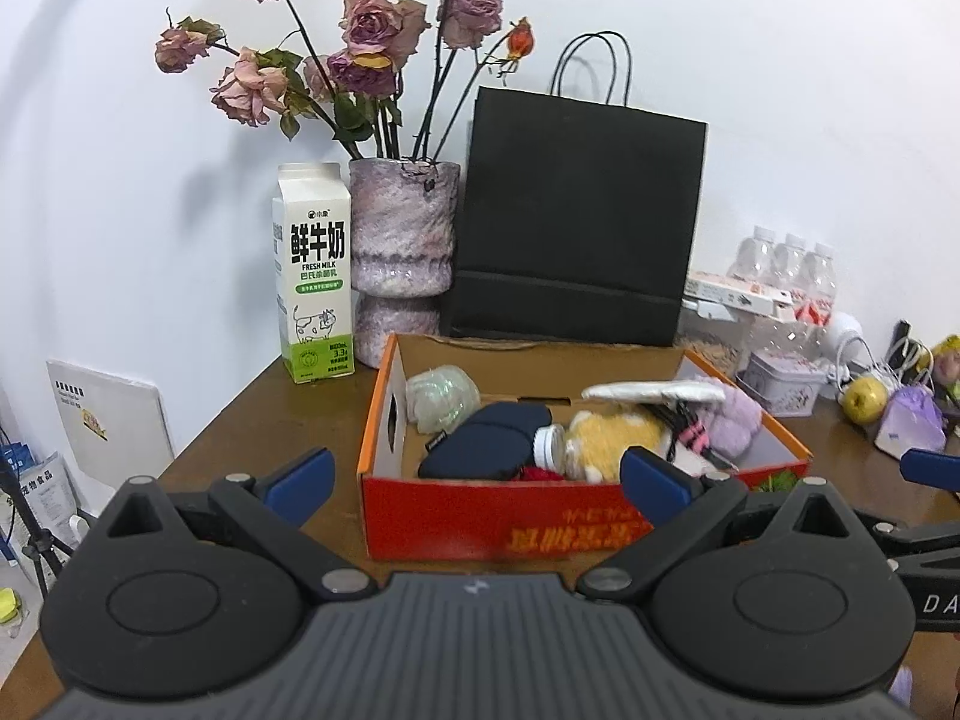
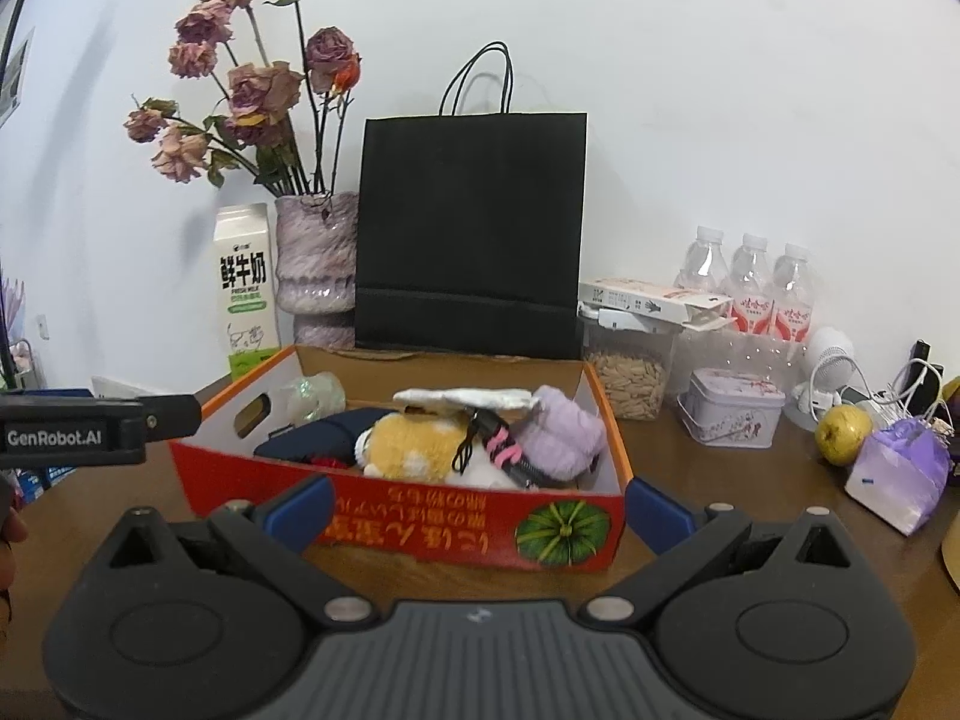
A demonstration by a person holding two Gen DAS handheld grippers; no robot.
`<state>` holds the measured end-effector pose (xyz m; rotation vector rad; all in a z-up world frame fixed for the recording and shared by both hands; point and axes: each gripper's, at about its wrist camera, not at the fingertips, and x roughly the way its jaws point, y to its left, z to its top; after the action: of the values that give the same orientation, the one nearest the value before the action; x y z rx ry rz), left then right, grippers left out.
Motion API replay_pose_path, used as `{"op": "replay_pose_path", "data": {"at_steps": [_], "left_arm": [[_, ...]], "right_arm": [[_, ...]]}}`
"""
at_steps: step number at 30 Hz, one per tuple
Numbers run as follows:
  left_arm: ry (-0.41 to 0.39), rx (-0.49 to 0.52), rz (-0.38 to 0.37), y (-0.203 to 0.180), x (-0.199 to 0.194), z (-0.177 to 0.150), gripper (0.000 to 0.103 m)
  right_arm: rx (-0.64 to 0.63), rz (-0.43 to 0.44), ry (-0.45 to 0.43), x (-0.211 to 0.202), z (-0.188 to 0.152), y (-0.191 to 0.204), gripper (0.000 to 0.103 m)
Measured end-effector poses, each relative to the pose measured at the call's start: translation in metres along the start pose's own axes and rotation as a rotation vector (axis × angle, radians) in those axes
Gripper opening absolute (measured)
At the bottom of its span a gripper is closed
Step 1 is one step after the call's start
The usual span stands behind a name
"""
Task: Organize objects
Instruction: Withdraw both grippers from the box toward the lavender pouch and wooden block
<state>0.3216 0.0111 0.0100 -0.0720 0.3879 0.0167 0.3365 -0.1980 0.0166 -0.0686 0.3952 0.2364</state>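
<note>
Both the left gripper (image 1: 477, 480) and right gripper (image 2: 480, 510) are held spread wide and empty before the red box (image 2: 420, 516) on the tabletop (image 2: 750, 480), where soft items are gathered, presumably for sorting.

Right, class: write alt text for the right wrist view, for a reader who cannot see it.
An open gripper faces a red cardboard box of soft toys and oddments on a brown table. Behind it stand a black paper bag, a vase of dried roses and a milk carton.
</note>
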Motion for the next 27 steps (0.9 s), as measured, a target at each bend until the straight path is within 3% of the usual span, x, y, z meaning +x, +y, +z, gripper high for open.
{"op": "replay_pose_path", "data": {"at_steps": [10,27], "left_arm": [[0.039,0.026,-0.033,0.0,-0.031,-0.03,0.103],[0.145,0.053,-0.042,0.013,-0.051,-0.083,0.103]], "right_arm": [[-0.001,-0.01,0.042,-0.035,-0.031,0.006,0.103],[-0.004,-0.035,0.184,-0.075,-0.093,0.018,0.103]]}}
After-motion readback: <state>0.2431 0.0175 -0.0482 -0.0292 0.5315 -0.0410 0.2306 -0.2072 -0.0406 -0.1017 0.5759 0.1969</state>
